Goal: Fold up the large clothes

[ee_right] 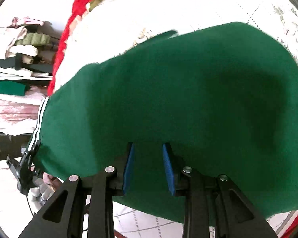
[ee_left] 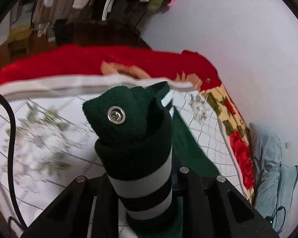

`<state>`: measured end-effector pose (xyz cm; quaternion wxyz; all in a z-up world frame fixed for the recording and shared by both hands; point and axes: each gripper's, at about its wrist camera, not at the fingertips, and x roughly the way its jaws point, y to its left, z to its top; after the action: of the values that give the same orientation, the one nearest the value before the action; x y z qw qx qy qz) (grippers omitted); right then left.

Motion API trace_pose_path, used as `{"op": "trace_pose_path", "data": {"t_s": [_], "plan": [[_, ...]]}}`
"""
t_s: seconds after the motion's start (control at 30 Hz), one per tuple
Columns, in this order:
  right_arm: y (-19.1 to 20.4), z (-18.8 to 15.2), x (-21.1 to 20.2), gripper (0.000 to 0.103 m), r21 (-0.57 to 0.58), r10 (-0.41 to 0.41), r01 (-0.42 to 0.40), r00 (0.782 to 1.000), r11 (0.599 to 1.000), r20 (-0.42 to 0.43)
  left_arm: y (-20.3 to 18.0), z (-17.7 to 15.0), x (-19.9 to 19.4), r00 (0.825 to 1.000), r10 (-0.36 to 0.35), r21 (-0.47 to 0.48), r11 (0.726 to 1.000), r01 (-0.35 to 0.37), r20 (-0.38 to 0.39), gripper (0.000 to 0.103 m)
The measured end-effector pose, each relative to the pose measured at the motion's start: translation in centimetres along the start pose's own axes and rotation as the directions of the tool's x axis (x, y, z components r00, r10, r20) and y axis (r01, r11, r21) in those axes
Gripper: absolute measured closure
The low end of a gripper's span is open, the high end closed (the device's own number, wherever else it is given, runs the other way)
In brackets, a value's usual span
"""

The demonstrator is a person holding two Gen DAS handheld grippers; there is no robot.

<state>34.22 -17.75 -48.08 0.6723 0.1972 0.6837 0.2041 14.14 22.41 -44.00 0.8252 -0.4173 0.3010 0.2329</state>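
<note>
A dark green jacket with black-and-white ribbed trim and a metal snap [ee_left: 116,114] is the garment. In the left wrist view its striped hem [ee_left: 143,180] bunches up between my fingers; my left gripper [ee_left: 147,194] is shut on it and holds it above the bed. In the right wrist view the jacket [ee_right: 178,91] hangs spread out over the bed. My right gripper [ee_right: 148,152] has its blue pads [ee_right: 129,166] apart, with the fingertips hidden under the cloth edge. The left gripper [ee_right: 32,154] shows there too, clamped on the striped hem.
A white floral quilted bedspread [ee_left: 49,138] covers the bed, with a red blanket [ee_left: 89,61] along its far edge. A blue-grey cloth [ee_left: 268,158] lies by the wall. A stack of folded clothes [ee_right: 19,63] sits at the left. A black cable [ee_left: 10,130] crosses the bed.
</note>
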Motion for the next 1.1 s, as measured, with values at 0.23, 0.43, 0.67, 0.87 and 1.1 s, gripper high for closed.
{"op": "trace_pose_path", "data": {"t_s": [0.23,0.43,0.67,0.87,1.1], "plan": [[-1.6,-1.0,-0.8,0.072,0.015,-0.02,0.021,1.0,1.0,-0.017,5.7,-2.4,3.2,0.996,-0.007,-0.168,0.986,-0.008,-0.09,0.069],[-3.6,-1.3,0.6,0.072,0.02,-0.118,0.119,0.991,0.993,-0.064,6.4,-3.4,5.9,0.994,0.018,-0.182,0.983,-0.038,-0.108,0.054],[-4.0,0.1,3.7,0.09,0.068,-0.311,0.324,0.938,0.944,-0.156,7.5,-3.3,5.7,0.993,0.008,-0.221,0.975,-0.033,-0.116,0.054],[3.4,1.7,1.0,0.086,-0.066,-0.147,0.144,0.988,0.987,-0.048,7.7,-3.5,5.9,0.992,0.005,-0.224,0.974,-0.033,-0.123,0.054],[7.3,6.7,10.4,0.091,-0.165,-0.334,0.324,0.942,0.932,-0.035,8.3,-3.5,6.1,0.989,0.001,-0.226,0.973,-0.035,-0.147,0.053]]}}
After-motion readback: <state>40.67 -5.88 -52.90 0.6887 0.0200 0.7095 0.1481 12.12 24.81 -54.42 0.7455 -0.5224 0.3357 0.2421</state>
